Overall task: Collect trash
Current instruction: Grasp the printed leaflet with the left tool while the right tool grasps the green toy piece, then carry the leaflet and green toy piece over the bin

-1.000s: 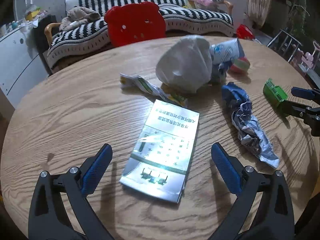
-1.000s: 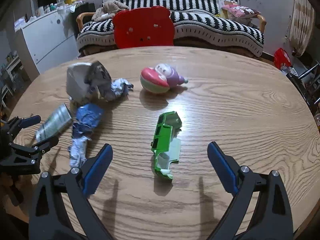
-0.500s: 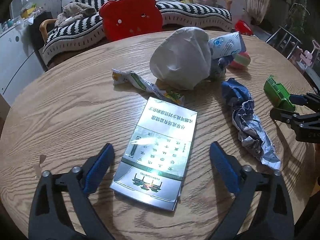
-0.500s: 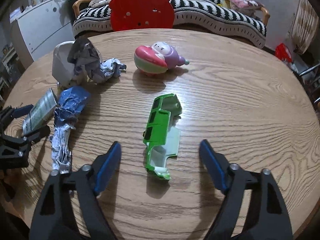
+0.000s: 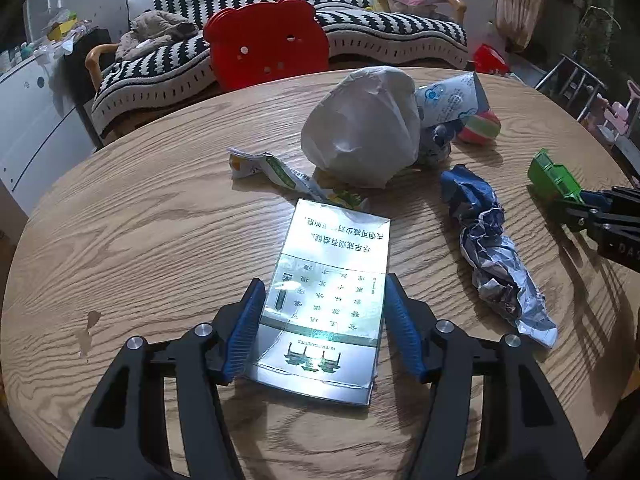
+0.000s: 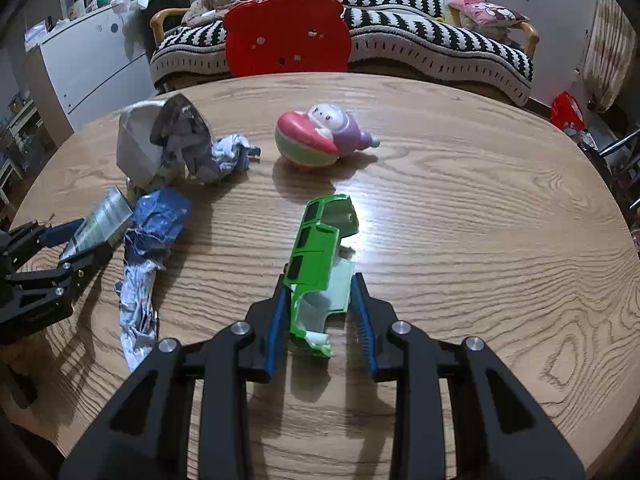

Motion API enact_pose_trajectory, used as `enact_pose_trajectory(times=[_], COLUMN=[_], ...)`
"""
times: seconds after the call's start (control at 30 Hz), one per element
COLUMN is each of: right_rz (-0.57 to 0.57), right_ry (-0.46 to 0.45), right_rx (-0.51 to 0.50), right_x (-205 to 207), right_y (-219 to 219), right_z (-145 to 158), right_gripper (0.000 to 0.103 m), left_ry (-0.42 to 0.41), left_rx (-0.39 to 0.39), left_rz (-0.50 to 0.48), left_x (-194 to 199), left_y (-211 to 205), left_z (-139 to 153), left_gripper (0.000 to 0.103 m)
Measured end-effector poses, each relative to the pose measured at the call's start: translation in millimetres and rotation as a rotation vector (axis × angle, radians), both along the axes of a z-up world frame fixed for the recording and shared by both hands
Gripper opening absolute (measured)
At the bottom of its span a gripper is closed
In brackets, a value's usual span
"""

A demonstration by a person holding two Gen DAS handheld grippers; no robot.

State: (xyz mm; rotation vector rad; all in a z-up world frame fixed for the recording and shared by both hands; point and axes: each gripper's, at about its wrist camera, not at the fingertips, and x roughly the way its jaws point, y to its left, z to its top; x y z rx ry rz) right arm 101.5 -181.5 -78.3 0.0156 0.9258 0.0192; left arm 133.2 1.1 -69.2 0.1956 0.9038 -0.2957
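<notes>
Both closing — left gripper [image 5: 324, 316] around the flat box [image 5: 332, 300] on the table [image 5: 140, 232], pads at its edges; right gripper [image 6: 320, 312] around the green piece [image 6: 320, 256], not yet clamped.

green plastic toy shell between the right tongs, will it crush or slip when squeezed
The broken green plastic toy shell looks thin and hollow, so it probably weighs little and may flex or crack. Its glossy surface could slip, and its jagged torn end sits between the closing right tongs.
</notes>
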Motion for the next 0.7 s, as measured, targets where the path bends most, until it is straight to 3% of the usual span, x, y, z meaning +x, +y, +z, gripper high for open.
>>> enact_pose_trajectory(times=[0.4,0.7], right_rz=[-0.007,-0.067], right_ry=[-0.033,-0.070], right_rx=[0.002,0.006], right_x=[-17,-46], right_y=[-3,-44], right_z=[13,34], right_gripper=[0.031,0.031], left_ry=[-0.017,-0.062], left_rx=[-0.018,-0.054], left_rz=[0.015,-0.027], left_x=[-6,-18], left_y=[-3,-42], left_z=[16,46], left_gripper=[0.059,0.059])
